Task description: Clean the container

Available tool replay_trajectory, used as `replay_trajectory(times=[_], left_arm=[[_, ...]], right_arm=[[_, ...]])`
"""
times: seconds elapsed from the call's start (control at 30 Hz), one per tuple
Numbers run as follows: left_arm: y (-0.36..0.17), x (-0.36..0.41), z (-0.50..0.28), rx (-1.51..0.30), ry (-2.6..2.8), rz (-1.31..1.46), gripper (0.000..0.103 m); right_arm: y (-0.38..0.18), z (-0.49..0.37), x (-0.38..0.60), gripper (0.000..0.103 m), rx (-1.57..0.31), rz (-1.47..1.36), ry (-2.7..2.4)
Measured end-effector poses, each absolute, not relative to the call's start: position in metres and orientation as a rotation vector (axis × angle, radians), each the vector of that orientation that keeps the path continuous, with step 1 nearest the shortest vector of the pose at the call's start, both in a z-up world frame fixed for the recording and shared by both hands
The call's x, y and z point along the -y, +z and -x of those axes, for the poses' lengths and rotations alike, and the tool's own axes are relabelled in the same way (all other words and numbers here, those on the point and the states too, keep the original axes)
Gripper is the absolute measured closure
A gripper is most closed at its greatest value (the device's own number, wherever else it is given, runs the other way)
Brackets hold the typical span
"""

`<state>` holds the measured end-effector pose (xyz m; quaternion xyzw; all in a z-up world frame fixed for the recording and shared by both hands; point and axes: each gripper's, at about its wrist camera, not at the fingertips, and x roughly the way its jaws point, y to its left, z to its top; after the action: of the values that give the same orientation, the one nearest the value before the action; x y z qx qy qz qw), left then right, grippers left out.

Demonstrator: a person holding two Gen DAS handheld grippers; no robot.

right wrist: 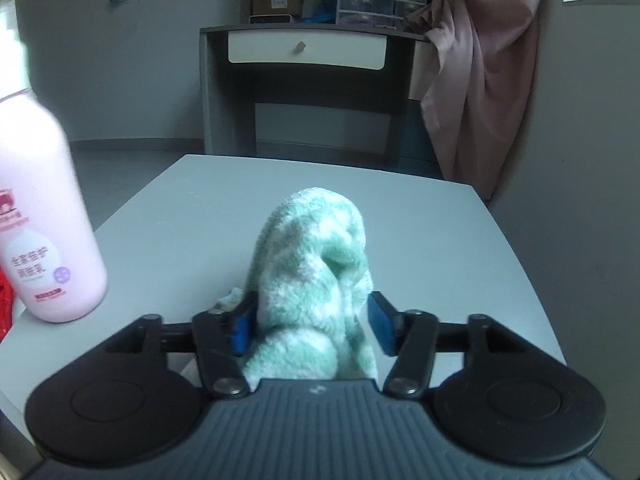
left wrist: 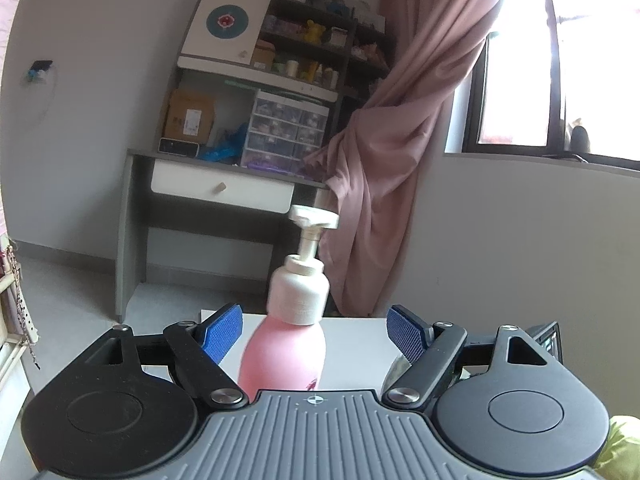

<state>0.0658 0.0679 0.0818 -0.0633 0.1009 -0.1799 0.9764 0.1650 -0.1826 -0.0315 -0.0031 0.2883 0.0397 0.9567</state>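
A pink pump bottle with a white collar and pump head stands upright on the white table. My left gripper is open around it, with a gap between each blue pad and the bottle. In the right wrist view the same bottle stands at the far left. A green-and-white fluffy cloth sits bunched on the table between the fingers of my right gripper. Its jaws stand apart; the cloth fills the gap without being squeezed.
Beyond the table stands a grey desk with a white drawer and cluttered shelves above it. A pink curtain hangs beside a window. Something red lies at the table's left edge, and something yellow-green at the lower right.
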Motion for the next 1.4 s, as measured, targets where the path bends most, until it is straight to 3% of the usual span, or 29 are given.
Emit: replay_trajectory(times=[0.43,0.77,1.4], left_arm=[[0.057,-0.048,-0.033,-0.329,-0.288,0.097,0.022],[-0.018,-0.028,0.017,-0.535,-0.173,0.098,0.022],[-0.015,0.011,0.038,-0.502,-0.145,0.047,0.022]], right_arm=[[0.006,-0.083,0.206,0.018,-0.497,-0.040,0.068],[-0.031,-0.011,0.202,0.018,-0.543,-0.067,0.095],[-0.041,0.021,0.209,0.018,-0.502,-0.101,0.056]])
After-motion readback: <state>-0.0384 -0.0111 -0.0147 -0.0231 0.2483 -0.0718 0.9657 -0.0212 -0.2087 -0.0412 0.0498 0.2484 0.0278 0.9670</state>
